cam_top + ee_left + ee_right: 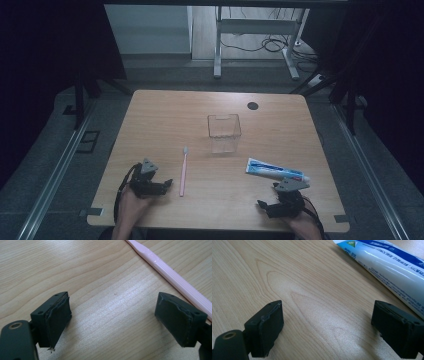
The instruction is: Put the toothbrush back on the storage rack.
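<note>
**While both grippers rest open, toothbrush and toothpaste wait beside them**

Since neither tool grips anything, this reads as a ready pose at the near edge of the table (150,107). Left gripper (167,182) sits toward the near left corner, jaws spread wide with only bare wood between them; in the left gripper view the pads (58,317) stand clear of the toothbrush (183,172), whose pink handle (175,277) runs just beside the far jaw without touching. Right gripper (261,204) sits toward the near right corner, also released, jaws apart over bare wood; the toothpaste tube (275,170) lies just beyond it, and in the right gripper view the tube (387,267) passes close by one jaw, contact not clear.

Toothbrush lies flat, pointing from the near edge toward the far edge, head at the far end, left of the table's middle. Toothpaste lies flat and angled along the right side. Clear plastic cup (224,132) stands upright at the table's centre, between the two items and farther back, empty as far as visible. Likely reason for layout: one item per hand, each within short reach, cup placed centrally as a shared drop target. Probably the work has not begun; next move would call for each gripper to shift sideways onto its own item.
</note>
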Tool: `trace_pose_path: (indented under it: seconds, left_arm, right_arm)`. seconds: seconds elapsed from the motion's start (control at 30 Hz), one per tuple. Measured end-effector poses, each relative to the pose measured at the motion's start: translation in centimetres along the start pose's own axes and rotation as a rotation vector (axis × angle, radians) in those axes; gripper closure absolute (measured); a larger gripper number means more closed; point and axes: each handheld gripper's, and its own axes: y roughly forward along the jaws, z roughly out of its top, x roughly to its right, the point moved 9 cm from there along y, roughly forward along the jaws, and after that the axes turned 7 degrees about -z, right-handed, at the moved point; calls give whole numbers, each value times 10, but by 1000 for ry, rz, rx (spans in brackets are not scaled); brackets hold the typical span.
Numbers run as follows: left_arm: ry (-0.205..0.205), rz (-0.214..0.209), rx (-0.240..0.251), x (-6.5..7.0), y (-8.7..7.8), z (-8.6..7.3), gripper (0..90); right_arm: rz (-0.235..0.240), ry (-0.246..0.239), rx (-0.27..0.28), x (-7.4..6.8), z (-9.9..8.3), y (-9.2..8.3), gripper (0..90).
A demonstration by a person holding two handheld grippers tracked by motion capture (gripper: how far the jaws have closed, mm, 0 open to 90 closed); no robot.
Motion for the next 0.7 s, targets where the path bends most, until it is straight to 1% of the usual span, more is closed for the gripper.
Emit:
trace_pose_path:
  seconds: [0.17,0.7]
  left_arm:
    - [-15,16,1,0,1,1,135]
    - [-16,18,1,-1,1,1,138]
  right_arm:
    - [0,0,0,0,0,0,106]
    - [2,2,0,0,0,0,109]
